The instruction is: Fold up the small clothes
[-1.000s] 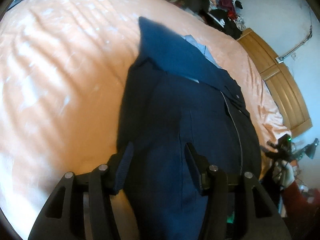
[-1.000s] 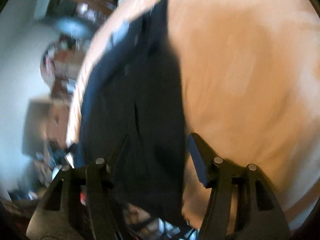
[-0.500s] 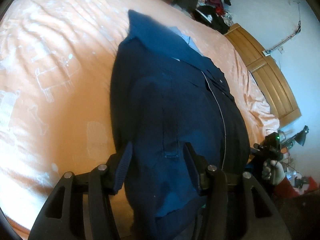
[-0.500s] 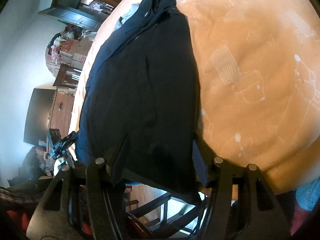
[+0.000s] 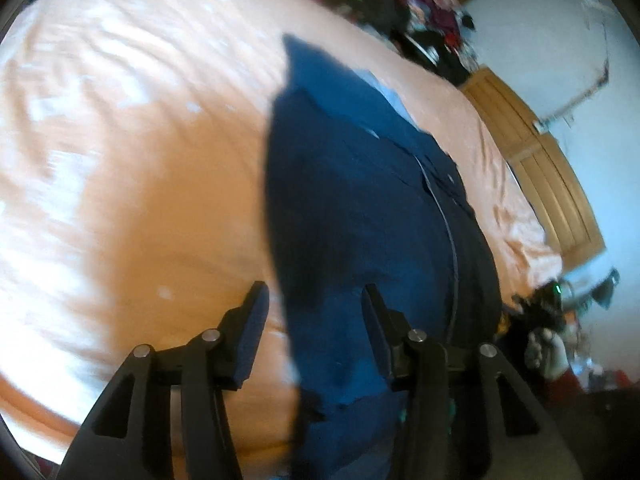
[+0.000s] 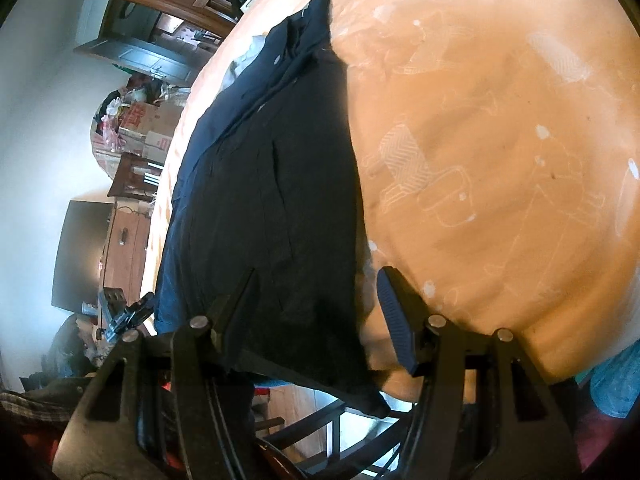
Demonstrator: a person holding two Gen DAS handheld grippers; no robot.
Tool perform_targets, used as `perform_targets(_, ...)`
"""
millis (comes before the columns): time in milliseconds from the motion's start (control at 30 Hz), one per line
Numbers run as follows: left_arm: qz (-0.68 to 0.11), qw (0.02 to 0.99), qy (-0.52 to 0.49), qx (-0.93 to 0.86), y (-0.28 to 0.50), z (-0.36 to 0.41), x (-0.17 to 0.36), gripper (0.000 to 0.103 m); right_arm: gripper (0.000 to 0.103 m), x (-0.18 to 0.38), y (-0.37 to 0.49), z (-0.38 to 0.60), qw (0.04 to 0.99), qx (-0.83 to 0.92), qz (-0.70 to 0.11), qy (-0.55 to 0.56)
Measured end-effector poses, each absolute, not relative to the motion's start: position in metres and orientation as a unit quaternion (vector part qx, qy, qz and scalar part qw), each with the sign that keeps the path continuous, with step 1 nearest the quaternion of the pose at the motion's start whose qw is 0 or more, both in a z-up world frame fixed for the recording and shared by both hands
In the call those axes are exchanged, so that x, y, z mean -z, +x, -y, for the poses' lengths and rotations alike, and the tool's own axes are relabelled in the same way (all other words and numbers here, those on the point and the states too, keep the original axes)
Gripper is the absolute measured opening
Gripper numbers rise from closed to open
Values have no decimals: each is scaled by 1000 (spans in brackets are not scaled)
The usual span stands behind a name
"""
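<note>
I see the navy shirt (image 5: pixel 360 216) lying flat on the orange bed sheet (image 5: pixel 132 168) (collar at the far end). My left hand-held gripper (image 5: pixel 312 312) and right hand-held gripper (image 6: pixel 316 296) both gape wide over its near hem, gripping nothing.

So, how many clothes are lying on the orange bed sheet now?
1: a dark blue shirt lies flat along the near edge of the orange sheet, between both open grippers. A pale piece shows at its collar; more may be hidden underneath.
</note>
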State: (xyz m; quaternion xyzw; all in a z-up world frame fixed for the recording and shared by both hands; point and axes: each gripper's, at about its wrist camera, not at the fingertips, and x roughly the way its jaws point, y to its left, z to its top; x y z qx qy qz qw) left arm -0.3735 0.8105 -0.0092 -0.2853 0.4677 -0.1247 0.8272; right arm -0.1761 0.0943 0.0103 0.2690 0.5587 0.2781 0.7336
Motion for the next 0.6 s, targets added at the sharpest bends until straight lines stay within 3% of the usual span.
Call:
perform_targets(367,-470,818,-295,152,-364,-799,14,49,59,-8,-168,-102,720,-298,-576,247)
perform_targets(467,-466,815,-298,173,-366,-791,10,39,59,-9,-176,-116,703,-330,-582,242)
perform_targets(600,-475,820,-276,162,-363,-787,15,36,57,-4,-182,-126,704,-328,-595,209)
